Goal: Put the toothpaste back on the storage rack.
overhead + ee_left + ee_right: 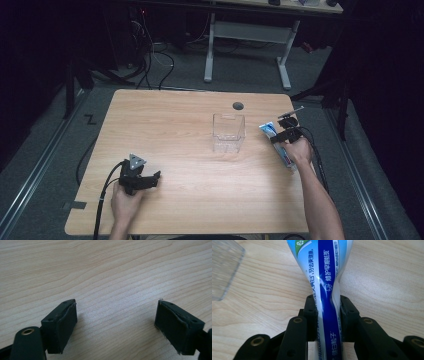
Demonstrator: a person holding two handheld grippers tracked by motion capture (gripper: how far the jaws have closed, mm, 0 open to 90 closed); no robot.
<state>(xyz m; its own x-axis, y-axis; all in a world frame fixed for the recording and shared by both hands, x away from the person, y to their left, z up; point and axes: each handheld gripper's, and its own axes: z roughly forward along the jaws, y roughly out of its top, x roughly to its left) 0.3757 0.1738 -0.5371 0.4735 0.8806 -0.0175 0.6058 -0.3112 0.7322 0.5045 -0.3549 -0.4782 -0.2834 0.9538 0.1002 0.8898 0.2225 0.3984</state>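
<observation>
Right hand-held gripper (328, 315) pinches one toothpaste tube (325, 277) near the bench (175, 125) right edge. Left hand-held gripper (116, 322) spread, nothing between, on bare wood near the front-left. One clear box (228, 132) stands mid-bench, open room around it.

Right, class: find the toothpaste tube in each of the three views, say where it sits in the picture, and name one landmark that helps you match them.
High view: the toothpaste tube lies near the table's right edge, under the right tongs, right of the clear plastic box.
Left gripper view: the tube is not in it; bare wood lies between the open left tongs.
Right gripper view: centre, squeezed between the tongs.
Shared landmark: the clear plastic box, top left in the right gripper view.
</observation>
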